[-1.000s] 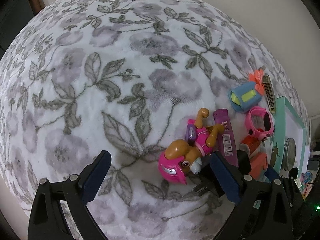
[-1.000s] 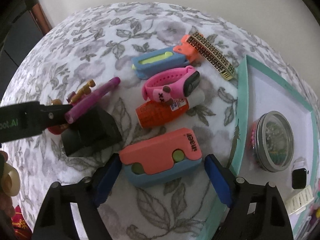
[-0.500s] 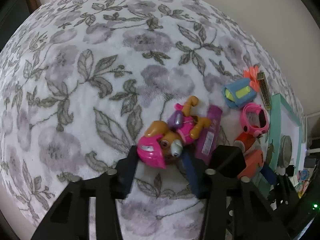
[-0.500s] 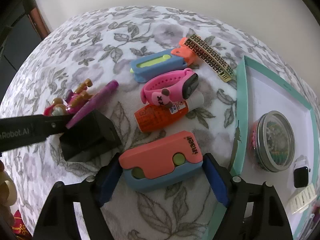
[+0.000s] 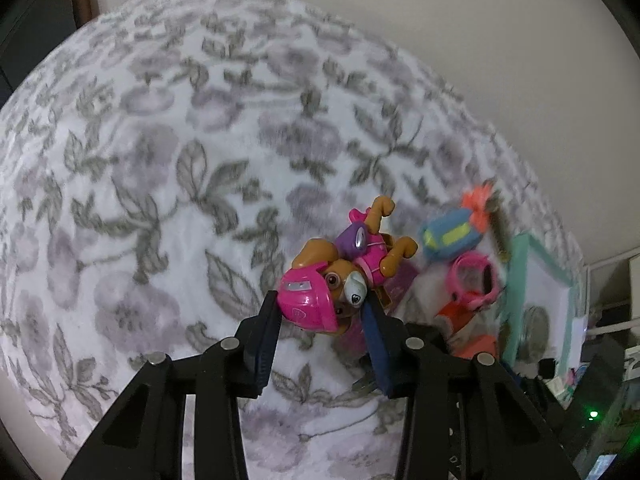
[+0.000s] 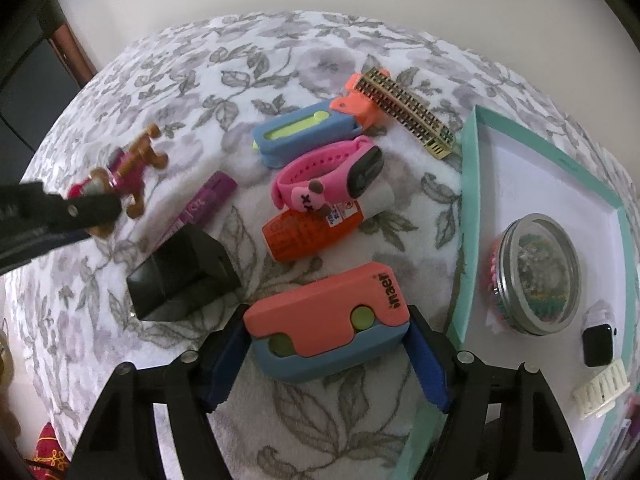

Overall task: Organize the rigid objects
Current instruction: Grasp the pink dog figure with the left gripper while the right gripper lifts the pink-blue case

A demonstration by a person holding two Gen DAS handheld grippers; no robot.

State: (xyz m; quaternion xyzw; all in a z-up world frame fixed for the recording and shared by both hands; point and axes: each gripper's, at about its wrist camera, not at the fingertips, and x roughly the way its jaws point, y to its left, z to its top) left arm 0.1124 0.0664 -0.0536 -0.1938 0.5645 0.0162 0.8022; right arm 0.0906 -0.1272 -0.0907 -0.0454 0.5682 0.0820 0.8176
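Observation:
A toy dog (image 5: 340, 276) with a pink helmet hangs above the floral blanket (image 5: 160, 200), and my left gripper (image 5: 322, 300) is shut on its head. From the right wrist view the same toy dog (image 6: 136, 164) shows at the far left, behind a left finger (image 6: 92, 208). My right gripper (image 6: 328, 320) points down over a coral and blue box (image 6: 320, 312) that lies on the blanket. Its jaws are closing, and the blue pads meet the box's two ends.
Beyond the box lie a black block (image 6: 180, 276), a purple tube (image 6: 204, 204), an orange bottle (image 6: 308, 232), a pink watch (image 6: 328, 176), a blue case (image 6: 304, 132) and a gold clip (image 6: 404, 112). A teal-rimmed tray (image 6: 468, 216) at the right holds a jar (image 6: 536, 272).
My left gripper went from wide open to shut on the toy dog's head and raised it off the blanket. The right gripper's jaws narrowed onto the coral and blue box.

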